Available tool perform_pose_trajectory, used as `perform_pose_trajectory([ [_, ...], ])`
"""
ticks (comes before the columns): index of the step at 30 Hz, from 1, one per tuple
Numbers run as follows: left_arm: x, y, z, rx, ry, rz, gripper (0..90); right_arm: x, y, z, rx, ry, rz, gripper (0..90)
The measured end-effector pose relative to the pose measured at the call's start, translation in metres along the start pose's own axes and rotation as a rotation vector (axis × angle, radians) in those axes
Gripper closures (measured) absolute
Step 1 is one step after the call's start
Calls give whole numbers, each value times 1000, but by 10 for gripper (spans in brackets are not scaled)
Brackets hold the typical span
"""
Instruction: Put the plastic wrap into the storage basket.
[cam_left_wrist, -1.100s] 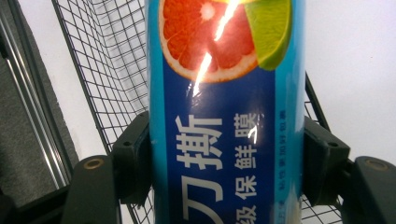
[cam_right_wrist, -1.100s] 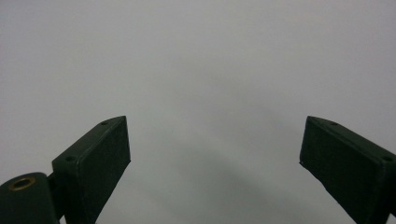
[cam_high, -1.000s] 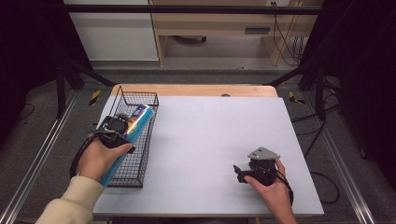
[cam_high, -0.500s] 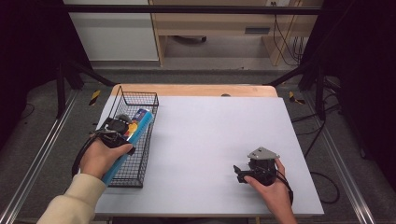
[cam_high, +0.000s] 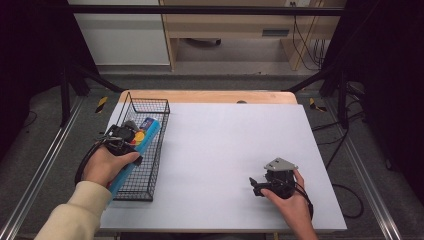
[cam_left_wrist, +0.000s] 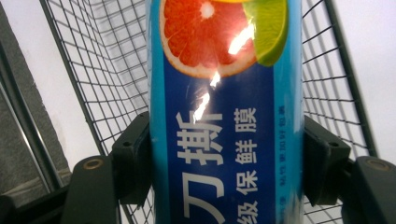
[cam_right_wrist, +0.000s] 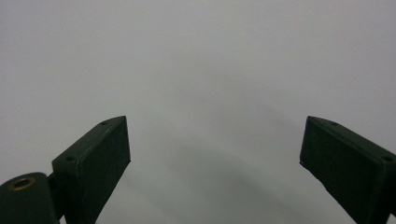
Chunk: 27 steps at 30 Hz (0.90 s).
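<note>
One blue box is sitting tight in my left hand-held gripper (cam_high: 131, 136).

I am holding the long blue box (cam_left_wrist: 226, 140) over the wire basket (cam_high: 155, 107) on the left side of the white counter (cam_high: 225, 150). In the left gripper view, both black jaws are pressing on the two long sides of the box, and a picture of a cut orange fruit and a green lime is showing on its front. The basket wires are showing behind the box on both sides. In the high view, the box is slanting along the basket, its far end pointing away from me. My right hand-held gripper (cam_high: 260, 186) is resting on the counter, far from the basket. Its jaws are standing wide apart in the right gripper view and gripping nothing.
</note>
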<state>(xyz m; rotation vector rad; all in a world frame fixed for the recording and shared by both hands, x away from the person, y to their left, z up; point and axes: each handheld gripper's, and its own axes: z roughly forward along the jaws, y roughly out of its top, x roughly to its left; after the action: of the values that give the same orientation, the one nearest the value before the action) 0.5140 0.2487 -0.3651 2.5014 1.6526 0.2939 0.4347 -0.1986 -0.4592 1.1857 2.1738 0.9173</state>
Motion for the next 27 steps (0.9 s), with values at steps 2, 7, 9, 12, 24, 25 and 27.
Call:
perform_pose_trajectory([
  [2, 2, -1, 4, 12, 3, -3, 318, 0, 0, 0, -1, 2, 2, 89],
  [7, 2, -3, 16, 42, 44, 31, 320, -1, 0, 0, -1, 2, -2, 89],
  [9, 1, -2, 15, 43, 39, 23, 319, 0, 0, 0, 2, 2, 3, 89],
  [12, 3, -1, 13, 36, 35, 15, 320, 0, 0, 1, 2, 4, 5, 89],
  [24, 4, 0, 17, 76, 34, 31, 319, -1, 0, 2, 4, 5, -2, 89],
  [25, 4, 0, 17, 78, 31, 27, 319, -1, 0, 2, 5, 5, -2, 89],
  [27, 4, 0, 18, 84, 29, 30, 319, 0, 0, 2, 5, 7, 5, 89],
])
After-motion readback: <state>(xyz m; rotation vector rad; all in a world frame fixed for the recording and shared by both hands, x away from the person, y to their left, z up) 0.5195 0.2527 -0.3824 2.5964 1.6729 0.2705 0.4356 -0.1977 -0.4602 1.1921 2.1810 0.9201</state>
